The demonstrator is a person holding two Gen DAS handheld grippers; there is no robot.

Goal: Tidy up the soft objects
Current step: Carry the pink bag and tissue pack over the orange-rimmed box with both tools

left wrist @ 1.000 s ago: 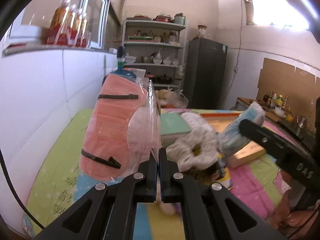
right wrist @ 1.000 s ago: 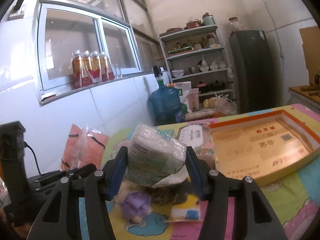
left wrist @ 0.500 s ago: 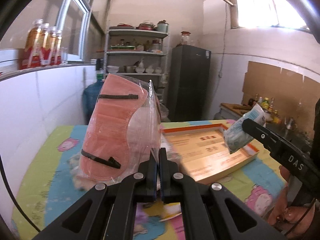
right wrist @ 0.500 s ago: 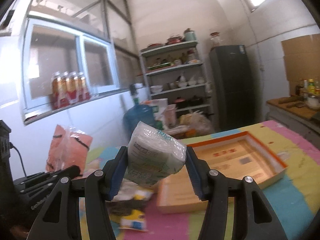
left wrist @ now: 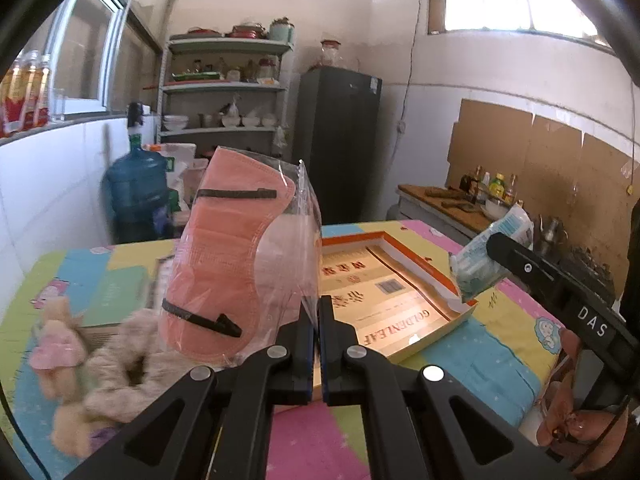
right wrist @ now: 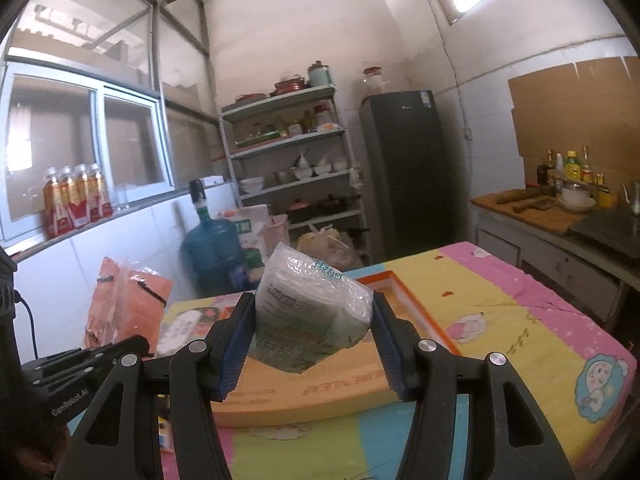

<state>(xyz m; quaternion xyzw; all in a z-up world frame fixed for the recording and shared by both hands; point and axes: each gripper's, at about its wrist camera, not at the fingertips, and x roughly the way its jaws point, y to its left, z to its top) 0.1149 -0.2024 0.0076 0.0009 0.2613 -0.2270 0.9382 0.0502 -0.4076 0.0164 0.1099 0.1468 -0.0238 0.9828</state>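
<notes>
Only left view shows plush toys [left wrist: 120, 364]; left jaws pinch mask bag [left wrist: 240, 256], right jaws tissue pack [right wrist: 308, 312].

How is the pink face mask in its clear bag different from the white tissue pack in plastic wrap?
The pink face mask in its clear bag is flat and thin; the white tissue pack in plastic wrap is thick and puffy. The left tool pinches the mask bag only at its edge; the right tool squeezes the tissue pack across its body. Both are held above the table.

Left gripper [left wrist: 319, 320] is up off the table, jaws pinched nearly together on the bagged mask [left wrist: 236, 256]. Right gripper [right wrist: 314, 338] is raised too, jaws spread wide, squeezing the tissue pack [right wrist: 308, 312] between them.
</notes>
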